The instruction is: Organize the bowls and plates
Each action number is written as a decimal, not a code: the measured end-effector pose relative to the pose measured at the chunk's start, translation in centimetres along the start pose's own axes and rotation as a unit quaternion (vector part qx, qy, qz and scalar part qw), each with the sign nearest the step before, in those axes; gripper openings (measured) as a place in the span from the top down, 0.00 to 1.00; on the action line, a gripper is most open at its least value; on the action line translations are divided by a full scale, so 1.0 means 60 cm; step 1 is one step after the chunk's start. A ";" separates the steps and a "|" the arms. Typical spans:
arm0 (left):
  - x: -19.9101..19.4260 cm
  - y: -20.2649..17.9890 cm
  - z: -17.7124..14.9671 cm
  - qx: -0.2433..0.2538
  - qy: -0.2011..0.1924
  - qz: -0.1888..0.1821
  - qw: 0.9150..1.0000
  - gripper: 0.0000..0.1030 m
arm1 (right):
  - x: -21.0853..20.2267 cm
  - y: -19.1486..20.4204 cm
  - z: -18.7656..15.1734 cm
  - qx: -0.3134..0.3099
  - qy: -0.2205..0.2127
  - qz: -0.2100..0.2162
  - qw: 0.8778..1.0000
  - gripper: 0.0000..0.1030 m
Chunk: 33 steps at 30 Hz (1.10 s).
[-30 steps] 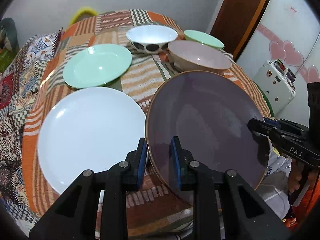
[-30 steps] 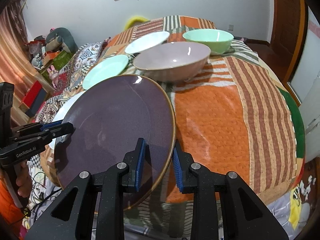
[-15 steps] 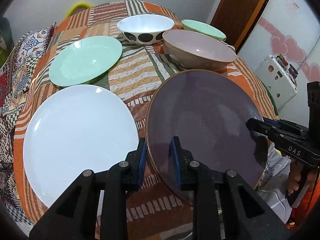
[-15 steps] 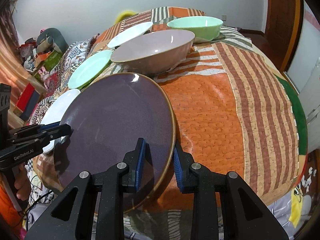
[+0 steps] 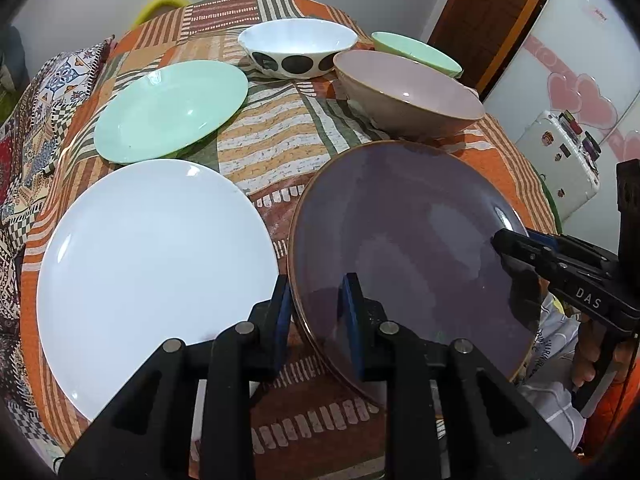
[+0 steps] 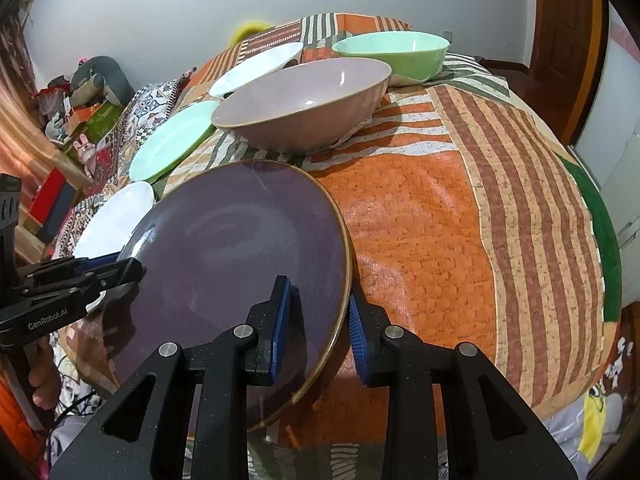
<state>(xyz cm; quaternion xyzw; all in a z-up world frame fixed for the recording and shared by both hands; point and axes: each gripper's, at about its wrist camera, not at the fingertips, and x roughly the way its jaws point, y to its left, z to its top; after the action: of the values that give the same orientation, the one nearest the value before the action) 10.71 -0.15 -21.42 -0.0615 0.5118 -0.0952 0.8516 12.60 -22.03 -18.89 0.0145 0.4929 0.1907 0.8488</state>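
Left gripper [image 5: 316, 308] clamps the near left rim of the purple plate [image 5: 408, 240]. Right gripper [image 6: 316, 312] straddles the opposite rim; its jaws have just been opening, with the rim between them, and the outer pad stands a little off the edge. The plate sits low over the patterned tablecloth [image 6: 440, 208], tilted. Just beside it lies the white plate [image 5: 152, 264]. Beyond: green plate [image 5: 172, 108], pink bowl [image 6: 304, 100], dotted white bowl [image 5: 298, 50], green bowl [image 6: 392, 54] farthest.

Both wrist views (close, downward) share purple plate [image 5: 404, 240].
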 end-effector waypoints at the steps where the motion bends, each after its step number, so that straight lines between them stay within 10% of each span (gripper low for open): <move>1: 0.000 -0.001 -0.001 0.002 0.000 0.001 1.000 0.77 | 0.001 0.000 -0.001 -0.001 0.003 0.000 1.000 0.73; 18: -0.069 0.017 -0.014 -0.018 -0.048 0.008 0.999 0.76 | -0.054 0.016 0.007 -0.030 -0.038 -0.019 0.999 0.55; 33: -0.219 0.115 -0.033 -0.063 -0.170 0.120 0.976 0.43 | -0.086 0.137 0.079 -0.098 -0.110 0.055 0.988 0.49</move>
<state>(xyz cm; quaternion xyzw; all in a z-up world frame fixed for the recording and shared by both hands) 3.65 9.52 -12.46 -0.0684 0.3680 0.0516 0.9259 11.78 -15.39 -10.43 -0.0204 0.3736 0.2817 0.8835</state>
